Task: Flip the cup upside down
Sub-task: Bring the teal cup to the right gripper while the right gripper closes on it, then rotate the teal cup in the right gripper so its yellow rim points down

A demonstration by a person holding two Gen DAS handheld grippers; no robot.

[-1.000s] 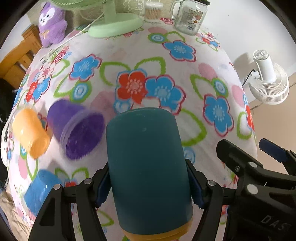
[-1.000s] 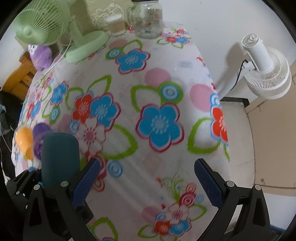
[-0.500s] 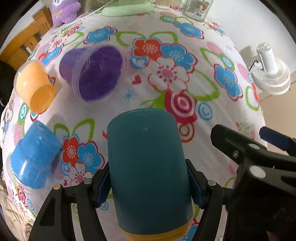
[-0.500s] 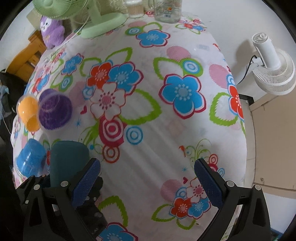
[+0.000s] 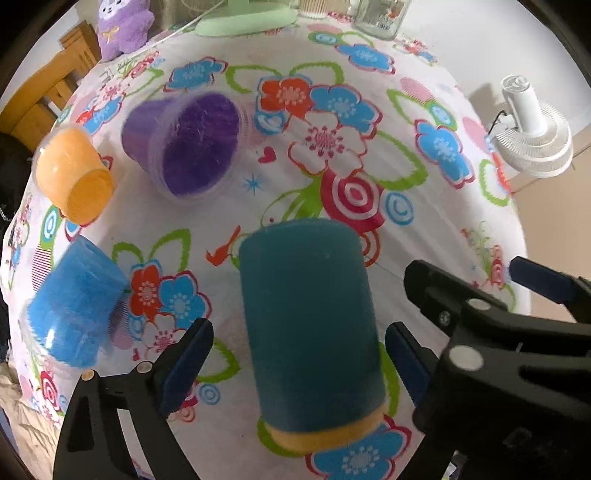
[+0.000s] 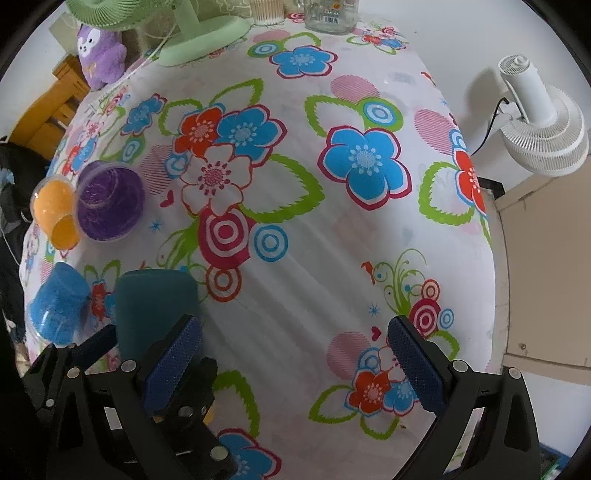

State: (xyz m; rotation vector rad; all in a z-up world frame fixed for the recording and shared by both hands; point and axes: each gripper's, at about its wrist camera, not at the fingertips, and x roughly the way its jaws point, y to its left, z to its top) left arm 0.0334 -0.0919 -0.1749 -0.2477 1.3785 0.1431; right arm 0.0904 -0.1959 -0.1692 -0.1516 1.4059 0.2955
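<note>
A teal cup (image 5: pixel 310 332) with a yellow rim stands upside down on the flowered tablecloth, rim down. My left gripper (image 5: pixel 299 358) is open, its blue pads standing apart from the cup on both sides. The cup also shows in the right wrist view (image 6: pixel 155 306) at lower left, with the left gripper around it. My right gripper (image 6: pixel 291 365) is open and empty over the cloth to the right of the cup.
A purple cup (image 5: pixel 184 147), an orange cup (image 5: pixel 74 173) and a blue cup (image 5: pixel 74 314) lie on their sides at the left. A green fan base (image 6: pixel 203 40), a glass jar (image 6: pixel 332 14) and a purple plush (image 6: pixel 99 55) are at the back. A white fan (image 6: pixel 539 129) stands off the table's right edge.
My left gripper has opened and let go of the teal cup, which now stands rim down on the cloth. The right gripper has stayed open.
</note>
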